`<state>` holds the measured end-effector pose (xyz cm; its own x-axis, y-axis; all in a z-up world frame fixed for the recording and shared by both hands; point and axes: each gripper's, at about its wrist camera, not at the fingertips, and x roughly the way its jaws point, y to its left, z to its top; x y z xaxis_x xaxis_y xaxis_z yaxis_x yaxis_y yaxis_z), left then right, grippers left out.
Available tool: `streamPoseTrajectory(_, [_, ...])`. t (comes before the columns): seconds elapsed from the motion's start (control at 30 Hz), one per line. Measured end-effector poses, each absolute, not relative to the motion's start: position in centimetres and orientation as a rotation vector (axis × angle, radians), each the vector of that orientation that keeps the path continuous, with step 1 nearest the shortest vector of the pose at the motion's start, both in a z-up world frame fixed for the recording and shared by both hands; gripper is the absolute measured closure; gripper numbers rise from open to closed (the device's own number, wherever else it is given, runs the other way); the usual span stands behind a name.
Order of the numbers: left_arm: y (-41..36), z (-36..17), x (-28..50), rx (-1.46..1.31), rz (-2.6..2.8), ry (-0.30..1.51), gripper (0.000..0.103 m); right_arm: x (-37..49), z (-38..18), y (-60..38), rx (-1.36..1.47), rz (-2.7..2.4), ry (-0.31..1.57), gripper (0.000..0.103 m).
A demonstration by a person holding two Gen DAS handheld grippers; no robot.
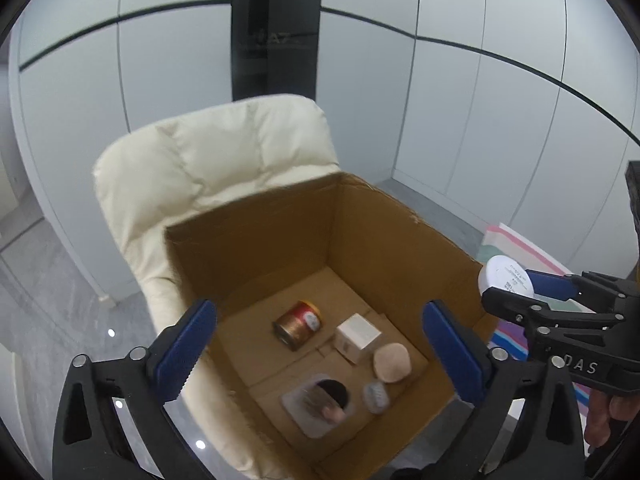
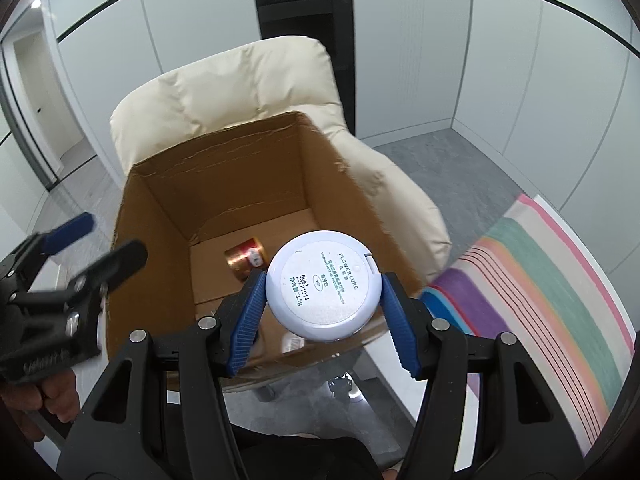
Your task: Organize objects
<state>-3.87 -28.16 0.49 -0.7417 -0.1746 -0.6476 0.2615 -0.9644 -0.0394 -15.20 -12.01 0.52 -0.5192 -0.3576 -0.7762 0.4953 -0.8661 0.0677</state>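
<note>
An open cardboard box [image 1: 384, 232] stands on a cream padded chair [image 1: 208, 160]. Inside lie a gold can [image 1: 298, 324], a white carton [image 1: 357, 338], a beige puff [image 1: 392, 362], a small grey case [image 1: 376, 397] and a clear packet with a dark disc [image 1: 320, 404]. My left gripper [image 1: 320, 356] is open and empty above the box's near side. My right gripper [image 2: 322, 296] is shut on a round white powder compact [image 2: 324, 284], label side up, over the box's [image 2: 132, 220] near right corner. The compact also shows in the left wrist view [image 1: 505, 278].
A striped multicolour cloth [image 2: 552, 292] lies to the right of the chair. White wall panels and a dark doorway [image 1: 276, 28] stand behind. Grey floor surrounds the chair. A hand [image 2: 48, 396] holds the left gripper [image 2: 92, 236] at the box's left.
</note>
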Motion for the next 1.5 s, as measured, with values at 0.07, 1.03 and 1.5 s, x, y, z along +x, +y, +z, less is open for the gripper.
streamPoseTrajectory(0.07, [-28.5,0.3,-3.6,1.009,-2.714,0.161,0.000,-15.1,0.5,-12.7,1.157,-2.358,0.226,0.042])
streamPoseTrajectory(1.03, [-31.9,-0.2,-3.1,1.031,-2.603,0.221,0.000,-14.8,-0.4,-15.2,1.181,-2.361,0.285,0.016])
streamPoseTrajectory(1.5, [-27.0,-0.2,-6.8,1.070,-2.671,0.171,0.000,-16.4,-0.3,-7.8,1.241,-2.505,0.186,0.000])
